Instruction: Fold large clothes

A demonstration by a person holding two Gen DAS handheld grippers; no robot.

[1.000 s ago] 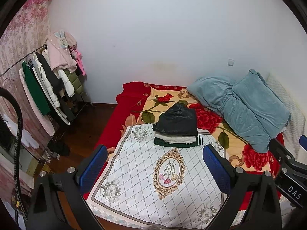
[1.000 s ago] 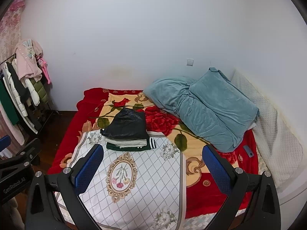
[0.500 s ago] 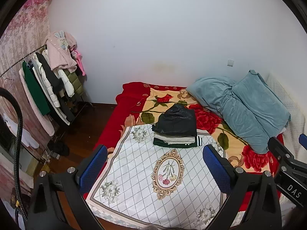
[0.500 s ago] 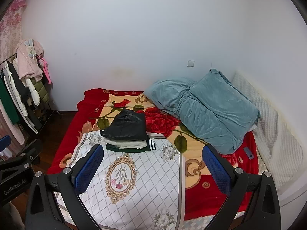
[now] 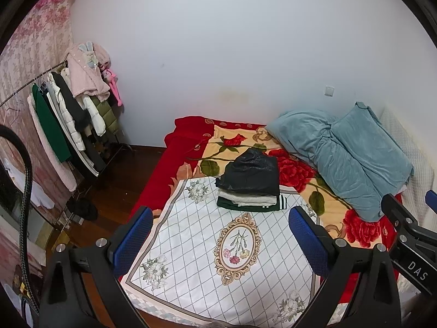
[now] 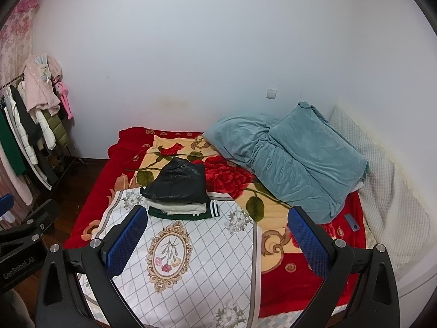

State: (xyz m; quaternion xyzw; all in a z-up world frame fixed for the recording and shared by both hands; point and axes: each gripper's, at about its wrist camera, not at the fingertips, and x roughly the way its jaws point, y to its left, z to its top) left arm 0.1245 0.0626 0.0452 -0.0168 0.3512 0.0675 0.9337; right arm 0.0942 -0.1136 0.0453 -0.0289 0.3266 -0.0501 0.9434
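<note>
Left gripper: jaws spread wide, nothing between the blue pads; held above the near end of the bed, clear of all fabric.
Right gripper: jaws spread wide, nothing held; also above the near end of the bed, beside the left gripper, whose body shows at the left edge of the right wrist view.
Folded clothes stack: three folded garments, one on top of another, resting on the far edge of the white sheet.
Stack, top layer: black garment with a slight sheen, folded.
Stack, middle layer: white garment, only its folded edge visible.
Stack, bottom layer: dark green garment with white stripes at one end.
White sheet: lattice pattern with an oval floral medallion, spread flat over the near half of the bed.
Red floral blanket: covers the bed under the white sheet; rose print.
Teal duvet: bunched at the far right of the bed, apart from the stack.
Small blue object: lies on the red blanket just beside the duvet; type cannot be told.
Clothes rack: stands on the floor left of the bed; holds hanging garments, including pink, white, black and green ones.
Wall switch: on the white wall above the duvet.
</note>
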